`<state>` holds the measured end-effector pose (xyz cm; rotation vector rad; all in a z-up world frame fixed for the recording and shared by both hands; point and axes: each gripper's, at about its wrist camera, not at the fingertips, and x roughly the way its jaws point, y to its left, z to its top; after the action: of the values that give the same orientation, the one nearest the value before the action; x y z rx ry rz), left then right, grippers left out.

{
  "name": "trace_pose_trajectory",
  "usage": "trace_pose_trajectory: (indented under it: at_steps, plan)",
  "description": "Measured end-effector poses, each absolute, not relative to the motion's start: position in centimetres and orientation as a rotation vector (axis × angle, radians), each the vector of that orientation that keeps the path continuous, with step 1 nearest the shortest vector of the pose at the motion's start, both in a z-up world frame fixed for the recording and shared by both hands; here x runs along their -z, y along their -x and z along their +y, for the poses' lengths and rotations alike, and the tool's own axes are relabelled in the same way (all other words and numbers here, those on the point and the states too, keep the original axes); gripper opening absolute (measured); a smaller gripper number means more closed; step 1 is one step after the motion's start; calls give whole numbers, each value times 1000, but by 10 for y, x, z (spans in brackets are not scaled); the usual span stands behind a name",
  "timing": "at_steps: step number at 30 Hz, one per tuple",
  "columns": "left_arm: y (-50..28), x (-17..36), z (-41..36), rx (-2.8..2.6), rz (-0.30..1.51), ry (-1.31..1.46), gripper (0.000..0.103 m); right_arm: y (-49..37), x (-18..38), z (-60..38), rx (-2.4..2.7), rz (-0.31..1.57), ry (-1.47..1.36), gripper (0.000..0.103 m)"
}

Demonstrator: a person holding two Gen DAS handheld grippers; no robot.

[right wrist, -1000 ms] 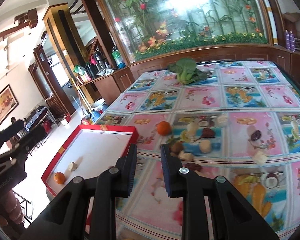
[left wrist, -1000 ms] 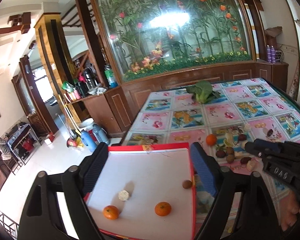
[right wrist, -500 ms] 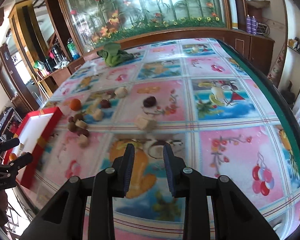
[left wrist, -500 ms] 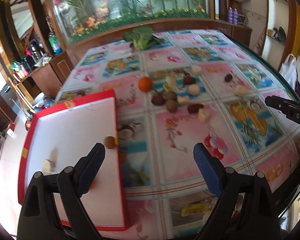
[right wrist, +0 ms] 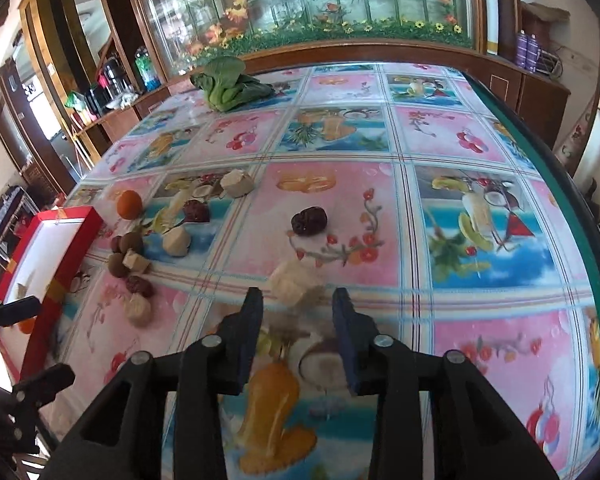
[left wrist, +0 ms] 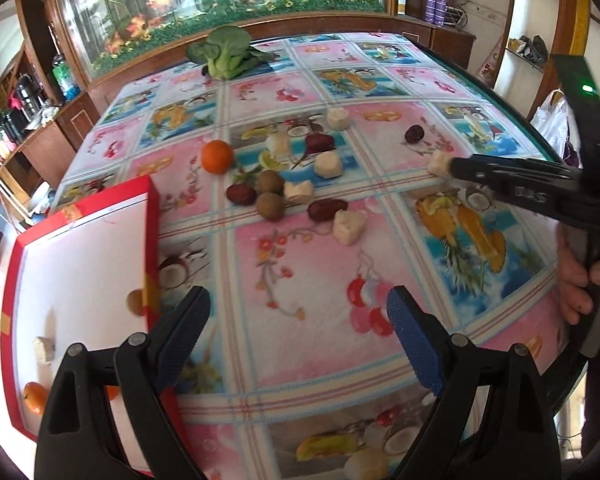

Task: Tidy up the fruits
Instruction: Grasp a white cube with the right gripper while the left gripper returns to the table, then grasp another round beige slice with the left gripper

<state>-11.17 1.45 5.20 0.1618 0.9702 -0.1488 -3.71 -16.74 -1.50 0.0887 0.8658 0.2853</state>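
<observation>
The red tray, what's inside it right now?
In the red tray, the left wrist view shows a brown round fruit, a pale chunk and an orange. The left gripper covers the tray's near corner, so anything there is hidden.

Seven chunks (left wrist: 350, 226), four dates (left wrist: 327, 209), three longans (left wrist: 270, 206), three oranges (left wrist: 217, 156) — one tray (left wrist: 153, 216), one greens (left wrist: 224, 54).

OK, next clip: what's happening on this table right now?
A person is sorting loose fruit from a flowery tablecloth into a red-rimmed tray, which already holds a few pieces. The right tongs, just opening, sit right in front of a pale chunk, not gripping it. The left tongs hang wide open and empty over the cloth. An orange and other pieces remain outside.
</observation>
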Motion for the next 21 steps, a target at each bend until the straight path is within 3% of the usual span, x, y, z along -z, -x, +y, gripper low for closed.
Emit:
trace_pose_trajectory:
  at_steps: [7, 9, 11, 14, 18, 21]
  plan:
    - [87, -38, 5, 160, 1037, -107, 90, 30, 24, -168, -306, 887, -106, 40]
    - [80, -32, 0, 163, 1057, -98, 90, 32, 24, -169, -316, 883, -113, 34]
    - [75, -28, -4, 164, 1061, -88, 82, 30, 24, -169, -331, 887, -125, 24]
    - [64, -21, -8, 177, 1097, -54, 66, 31, 23, -169, -327, 883, -128, 24]
    - [59, -19, -13, 161, 1085, -53, 63, 31, 23, -168, -327, 882, -137, 24]
    - [54, -19, -14, 145, 1070, -53, 55, 32, 23, -167, -344, 883, -138, 24]
